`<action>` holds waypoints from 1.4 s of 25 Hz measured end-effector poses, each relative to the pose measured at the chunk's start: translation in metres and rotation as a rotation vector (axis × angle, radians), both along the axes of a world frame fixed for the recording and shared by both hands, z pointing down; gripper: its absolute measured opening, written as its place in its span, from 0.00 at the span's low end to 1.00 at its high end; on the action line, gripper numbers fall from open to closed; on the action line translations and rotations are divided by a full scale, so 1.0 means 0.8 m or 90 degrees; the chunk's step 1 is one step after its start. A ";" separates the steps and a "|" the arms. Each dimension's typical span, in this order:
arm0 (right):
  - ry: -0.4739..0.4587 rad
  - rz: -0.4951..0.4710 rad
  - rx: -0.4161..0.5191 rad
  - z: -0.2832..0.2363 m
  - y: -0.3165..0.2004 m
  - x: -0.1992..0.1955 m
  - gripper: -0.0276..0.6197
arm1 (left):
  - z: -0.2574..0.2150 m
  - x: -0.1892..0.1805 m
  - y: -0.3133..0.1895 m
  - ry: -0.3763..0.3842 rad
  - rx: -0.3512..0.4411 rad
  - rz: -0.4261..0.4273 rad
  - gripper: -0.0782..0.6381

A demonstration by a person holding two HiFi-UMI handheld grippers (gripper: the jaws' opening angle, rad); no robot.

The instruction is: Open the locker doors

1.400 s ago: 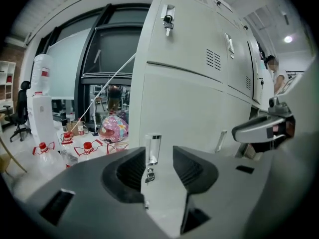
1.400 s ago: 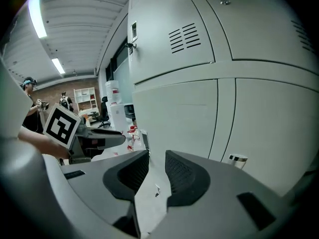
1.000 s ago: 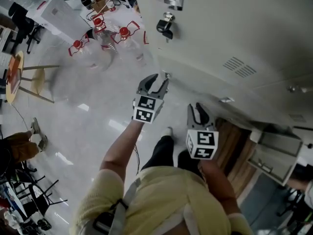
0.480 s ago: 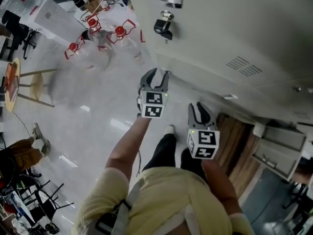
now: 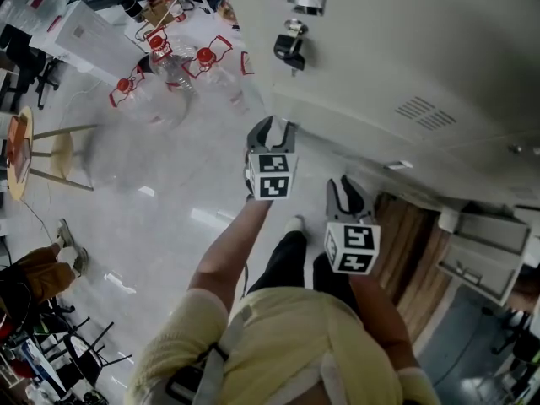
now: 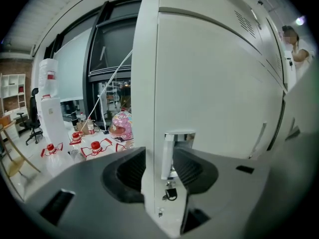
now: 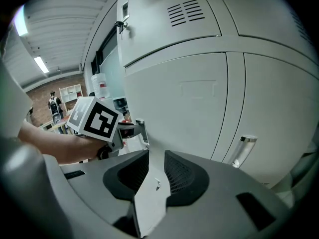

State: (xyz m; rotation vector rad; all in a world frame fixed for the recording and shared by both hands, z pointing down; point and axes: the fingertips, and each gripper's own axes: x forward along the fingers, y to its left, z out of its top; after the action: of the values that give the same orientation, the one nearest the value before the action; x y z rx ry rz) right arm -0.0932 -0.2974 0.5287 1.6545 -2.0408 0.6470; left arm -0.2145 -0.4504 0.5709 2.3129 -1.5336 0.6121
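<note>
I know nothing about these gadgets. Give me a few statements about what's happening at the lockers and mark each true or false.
1. The left gripper is clamped on the chrome handle. False: its jaws stand apart, lined up with the handle but short of it.
2. Water bottles with red caps stand on the floor. True.
3. The right gripper holds a bottle. False: its jaws are apart with nothing gripped.
4. A small dark lock or key hangs below the handle. True.
</note>
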 end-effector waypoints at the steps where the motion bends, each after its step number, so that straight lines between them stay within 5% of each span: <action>1: -0.001 0.002 0.000 -0.001 0.000 -0.001 0.19 | 0.000 0.000 0.001 0.001 -0.001 0.005 0.32; 19: -0.001 0.000 0.014 -0.003 0.012 -0.005 0.19 | -0.003 -0.007 0.051 -0.010 -0.001 0.086 0.29; 35: -0.022 -0.027 0.030 -0.012 0.084 0.022 0.19 | -0.001 -0.011 0.151 -0.023 -0.020 0.030 0.29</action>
State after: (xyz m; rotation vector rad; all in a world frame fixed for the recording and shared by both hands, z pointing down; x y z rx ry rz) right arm -0.0755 -0.2303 0.5194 1.6315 -2.1250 0.6208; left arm -0.2231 -0.3299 0.5702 2.3336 -1.4781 0.6885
